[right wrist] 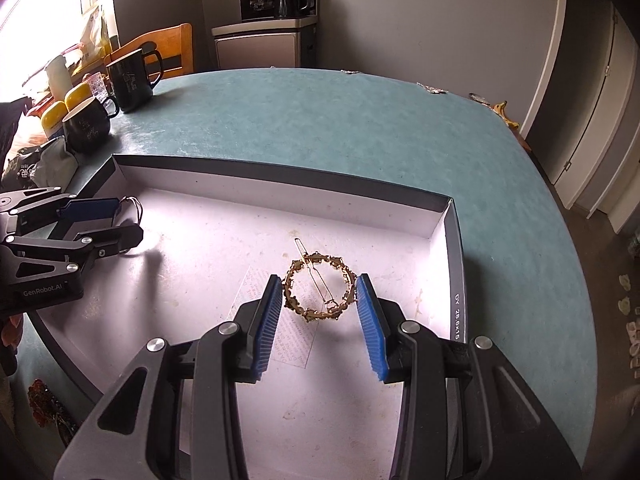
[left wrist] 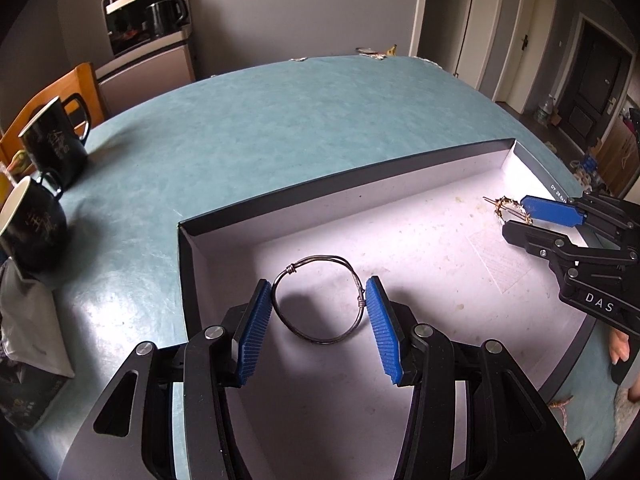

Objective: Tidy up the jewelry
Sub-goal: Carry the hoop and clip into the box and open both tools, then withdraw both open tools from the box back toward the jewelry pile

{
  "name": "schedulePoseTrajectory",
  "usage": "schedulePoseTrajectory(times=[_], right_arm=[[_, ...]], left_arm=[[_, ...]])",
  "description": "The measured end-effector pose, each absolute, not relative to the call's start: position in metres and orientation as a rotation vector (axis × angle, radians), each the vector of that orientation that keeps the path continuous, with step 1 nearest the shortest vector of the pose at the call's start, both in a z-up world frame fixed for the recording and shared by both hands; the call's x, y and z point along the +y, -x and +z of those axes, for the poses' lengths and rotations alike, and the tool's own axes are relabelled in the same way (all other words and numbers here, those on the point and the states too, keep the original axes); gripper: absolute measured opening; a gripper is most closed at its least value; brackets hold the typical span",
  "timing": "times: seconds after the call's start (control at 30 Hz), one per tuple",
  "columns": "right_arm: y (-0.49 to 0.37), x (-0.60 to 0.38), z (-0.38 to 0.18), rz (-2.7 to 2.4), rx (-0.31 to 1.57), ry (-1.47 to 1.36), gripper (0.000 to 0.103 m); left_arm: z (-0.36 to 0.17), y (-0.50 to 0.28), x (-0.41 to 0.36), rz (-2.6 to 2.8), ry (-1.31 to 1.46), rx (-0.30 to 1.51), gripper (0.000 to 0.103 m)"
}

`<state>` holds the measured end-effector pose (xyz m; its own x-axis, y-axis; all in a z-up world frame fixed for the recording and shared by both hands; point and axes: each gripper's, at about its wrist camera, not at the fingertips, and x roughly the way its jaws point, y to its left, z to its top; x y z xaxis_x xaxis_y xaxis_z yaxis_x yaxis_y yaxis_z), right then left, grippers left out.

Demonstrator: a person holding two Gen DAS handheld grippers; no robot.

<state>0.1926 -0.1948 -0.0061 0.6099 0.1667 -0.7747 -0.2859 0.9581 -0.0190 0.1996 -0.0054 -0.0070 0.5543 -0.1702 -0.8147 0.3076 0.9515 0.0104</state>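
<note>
Jewelry being sorted: a dark twisted-wire bangle (left wrist: 318,300) and a gold ornamental ring-shaped hair clip (right wrist: 320,288) with a pin across it both sit inside a shallow white-lined cardboard box lid (left wrist: 400,184) on the teal-covered counter (left wrist: 280,120). The left tongs (left wrist: 320,316) pinch the bangle by its outer sides, the blue ribbed pads (left wrist: 256,332) touching the wire on both flanks, apparently to set it at the lid's left end. The right tongs (right wrist: 318,308) grip the gold clip likewise, its rim meeting both pads, keeping it well apart from the bangle, so the two pieces should not tangle. Whether either piece rests on the lid's floor or hangs just above cannot be told. Two black ceramic mugs (left wrist: 52,152) stand at the counter's left edge beside a grey pouch (left wrist: 28,320), clear of the lid. A wooden chair (left wrist: 60,92) and a coffee machine on a cabinet (left wrist: 148,16) lie beyond. Only the lid's low walls limit sideways moves.
</note>
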Motion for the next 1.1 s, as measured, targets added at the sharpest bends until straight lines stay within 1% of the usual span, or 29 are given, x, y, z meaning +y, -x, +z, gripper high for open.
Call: schedulePoseTrajectory(times=[0.5, 0.57, 0.6, 0.63, 0.77, 0.83, 0.9, 0.97, 1.0, 1.03, 1.1], right_arm=[[-0.196, -0.189, -0.011, 0.263, 0.891, 0.151, 0.038], [-0.195, -0.191, -0.010, 0.266, 0.886, 0.144, 0.040], [-0.194, -0.191, -0.009, 0.269, 0.883, 0.140, 0.042], [-0.194, -0.192, -0.009, 0.277, 0.881, 0.132, 0.048], [-0.191, -0.194, -0.002, 0.297, 0.853, 0.107, 0.054], [-0.189, -0.195, 0.002, 0.302, 0.831, 0.099, 0.062], [-0.187, -0.195, 0.005, 0.309, 0.812, 0.093, 0.065], [-0.186, -0.195, 0.009, 0.316, 0.792, 0.088, 0.070], [-0.185, -0.195, 0.011, 0.318, 0.782, 0.085, 0.074], [-0.184, -0.196, 0.013, 0.321, 0.769, 0.083, 0.078], [-0.182, -0.197, 0.016, 0.322, 0.749, 0.080, 0.079]], left_arm=[[-0.008, -0.200, -0.005, -0.282, -0.168, 0.944, 0.052], [-0.007, -0.200, -0.005, -0.282, -0.166, 0.943, 0.054], [-0.007, -0.200, -0.004, -0.283, -0.165, 0.943, 0.055], [-0.007, -0.200, -0.004, -0.284, -0.162, 0.943, 0.055], [-0.007, -0.199, -0.004, -0.288, -0.160, 0.943, 0.056], [-0.007, -0.199, -0.004, -0.290, -0.159, 0.942, 0.056], [-0.007, -0.200, -0.004, -0.292, -0.160, 0.942, 0.056], [-0.007, -0.199, -0.004, -0.292, -0.158, 0.939, 0.057], [-0.007, -0.199, -0.004, -0.291, -0.157, 0.937, 0.057], [-0.006, -0.198, -0.004, -0.289, -0.157, 0.931, 0.059], [-0.003, -0.196, -0.005, -0.278, -0.162, 0.904, 0.069]])
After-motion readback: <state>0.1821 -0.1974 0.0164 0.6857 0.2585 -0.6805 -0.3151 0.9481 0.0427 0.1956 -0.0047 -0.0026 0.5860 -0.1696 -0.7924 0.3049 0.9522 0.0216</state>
